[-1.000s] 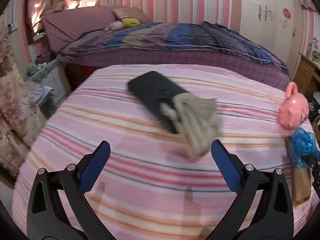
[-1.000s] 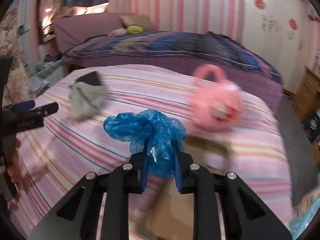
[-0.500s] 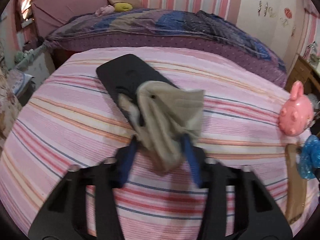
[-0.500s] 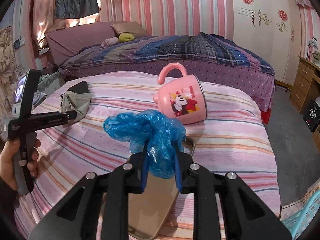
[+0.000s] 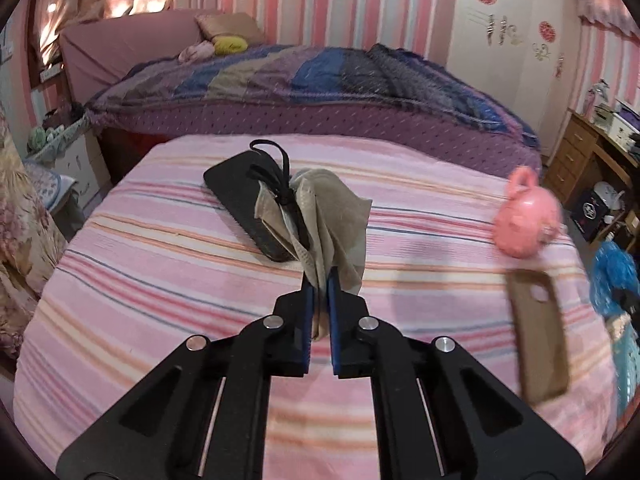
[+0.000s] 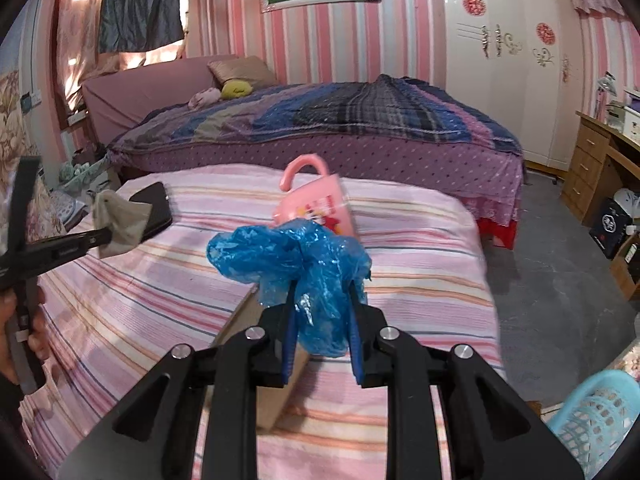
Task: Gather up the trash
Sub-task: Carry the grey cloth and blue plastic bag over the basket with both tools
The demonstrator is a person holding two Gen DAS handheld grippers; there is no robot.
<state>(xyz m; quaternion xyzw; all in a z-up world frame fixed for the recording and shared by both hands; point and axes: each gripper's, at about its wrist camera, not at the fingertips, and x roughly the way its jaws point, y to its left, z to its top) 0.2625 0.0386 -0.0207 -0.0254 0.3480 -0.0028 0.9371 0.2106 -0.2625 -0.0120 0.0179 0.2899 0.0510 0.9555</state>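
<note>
My left gripper [image 5: 320, 284] is shut on a crumpled grey mask [image 5: 332, 220] and holds it just above the pink striped cover [image 5: 160, 280]. A black cord hangs against the mask. Right behind it a black phone [image 5: 236, 196] lies flat. In the right wrist view, my right gripper [image 6: 322, 296] is shut on a crumpled blue plastic bag [image 6: 296, 252], held above the cover. The same view shows my left gripper [image 6: 106, 236] with the mask [image 6: 120, 224] at the far left, in a person's hand.
A pink mug [image 6: 316, 208] lies on its side behind the blue bag. A brown phone case [image 5: 538, 332] lies flat near the cover's right edge. A light blue basket [image 6: 596, 412] stands on the floor at the lower right. A bed with a purple quilt [image 6: 340, 128] is behind.
My left gripper went from wide open to shut on the grey mask and lifted it off the black phone. My right gripper, still holding the blue bag, drew back from the mug.
</note>
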